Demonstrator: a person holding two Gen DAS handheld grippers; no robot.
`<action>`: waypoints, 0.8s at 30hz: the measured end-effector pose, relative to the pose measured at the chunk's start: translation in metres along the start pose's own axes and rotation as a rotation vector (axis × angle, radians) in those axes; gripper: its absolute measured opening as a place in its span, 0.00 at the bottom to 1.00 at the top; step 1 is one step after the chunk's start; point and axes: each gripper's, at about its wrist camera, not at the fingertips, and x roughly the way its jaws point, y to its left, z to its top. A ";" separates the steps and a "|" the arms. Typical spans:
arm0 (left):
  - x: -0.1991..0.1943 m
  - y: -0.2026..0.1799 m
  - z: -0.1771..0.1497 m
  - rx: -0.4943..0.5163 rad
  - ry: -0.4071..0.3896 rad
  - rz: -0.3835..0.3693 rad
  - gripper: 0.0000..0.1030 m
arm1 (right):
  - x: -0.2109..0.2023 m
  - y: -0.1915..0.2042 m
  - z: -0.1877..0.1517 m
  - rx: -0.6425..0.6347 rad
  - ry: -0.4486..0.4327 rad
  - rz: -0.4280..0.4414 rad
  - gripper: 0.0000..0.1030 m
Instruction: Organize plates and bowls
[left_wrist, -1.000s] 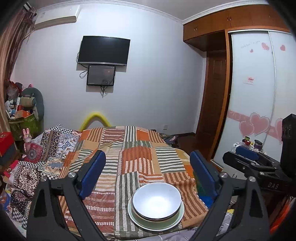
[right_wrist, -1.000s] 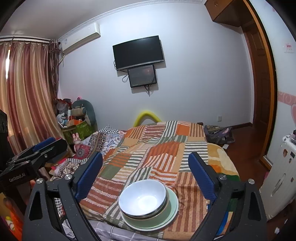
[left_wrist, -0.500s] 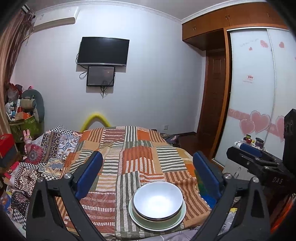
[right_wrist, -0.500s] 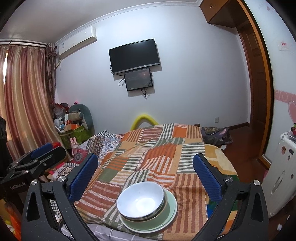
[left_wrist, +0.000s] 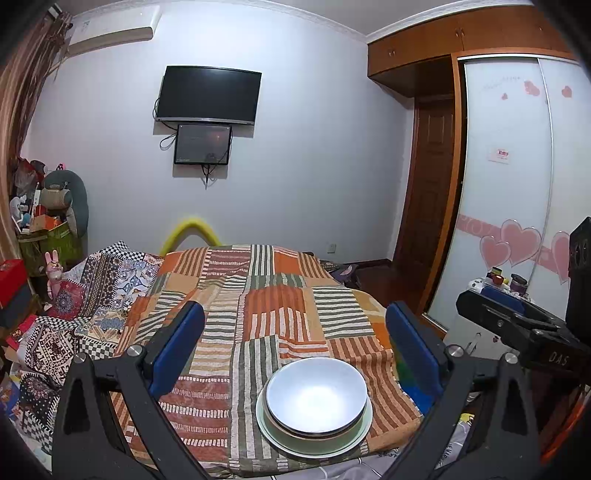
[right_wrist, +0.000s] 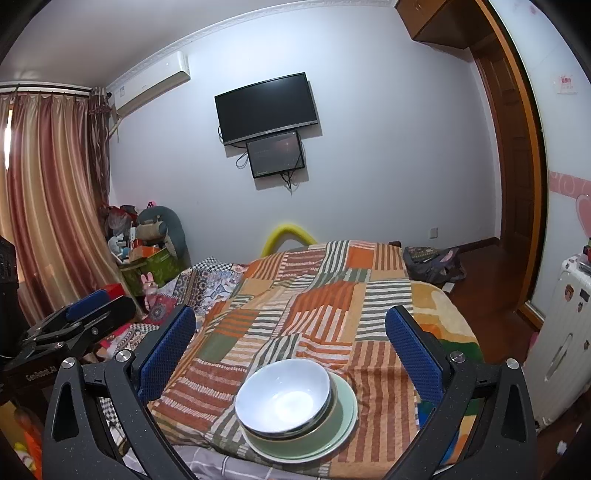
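Note:
A stack of dishes sits near the front edge of the bed: a white bowl (left_wrist: 316, 395) nested in another bowl, on a pale green plate (left_wrist: 314, 441). The same white bowl (right_wrist: 283, 395) and green plate (right_wrist: 325, 439) show in the right wrist view. My left gripper (left_wrist: 295, 345) is open and empty, held above and behind the stack. My right gripper (right_wrist: 291, 345) is open and empty, also held above the stack. The right gripper shows at the right edge of the left wrist view (left_wrist: 517, 325), and the left gripper at the left edge of the right wrist view (right_wrist: 74, 321).
The stack rests on a striped patchwork blanket (left_wrist: 266, 302) over the bed. Patterned bedding and clutter (left_wrist: 55, 295) lie at the left. A wardrobe with heart stickers (left_wrist: 517, 229) and a door (left_wrist: 428, 206) stand at the right. A white suitcase (right_wrist: 565, 332) stands right of the bed.
Both grippers have drawn back and risen slightly, so the dish stack sits a little lower in both views. The dishes have not moved. Both grippers stay open.

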 end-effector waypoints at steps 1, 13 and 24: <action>0.000 0.000 0.001 -0.001 0.001 -0.001 0.97 | 0.000 0.000 0.000 0.001 0.001 0.002 0.99; 0.001 0.001 -0.001 -0.005 0.009 -0.021 1.00 | 0.000 0.000 0.001 0.000 0.002 0.002 0.99; 0.003 0.002 -0.001 -0.005 0.017 -0.035 1.00 | 0.003 -0.002 -0.001 0.008 0.006 0.003 0.99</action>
